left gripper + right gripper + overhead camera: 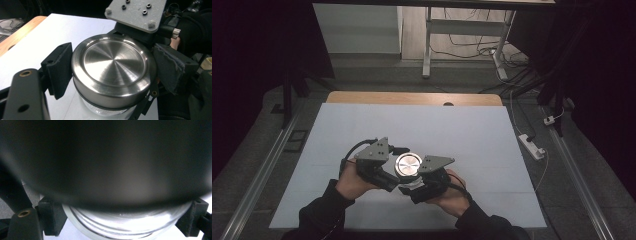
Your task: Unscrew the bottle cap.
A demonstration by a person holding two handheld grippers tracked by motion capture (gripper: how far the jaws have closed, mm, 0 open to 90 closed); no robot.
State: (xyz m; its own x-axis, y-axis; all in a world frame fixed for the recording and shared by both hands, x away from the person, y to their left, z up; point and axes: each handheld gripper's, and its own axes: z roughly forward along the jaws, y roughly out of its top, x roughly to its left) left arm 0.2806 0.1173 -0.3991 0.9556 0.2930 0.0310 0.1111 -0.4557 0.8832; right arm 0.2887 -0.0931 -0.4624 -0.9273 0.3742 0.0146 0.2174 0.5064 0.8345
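Note:
A glass jar [122, 226] with a brushed steel lid [112, 60] stands near the front middle of the white table [412, 125]. My left gripper [115, 75] is shut on the lid, with one black pad [60, 70] pressed against each side of its rim. My right gripper [122, 220] is shut on the clear glass body just below the lid, which looms dark and blurred over that view. In the high view the lid [408, 163] shines between the left gripper [398, 172] and the right gripper [412, 186], each held in a hand.
The white sheet leaves a strip of wooden tabletop [412, 98] at the far edge. A power strip [532, 146] and cables lie on the floor to the right. A desk frame [428, 45] stands beyond the table.

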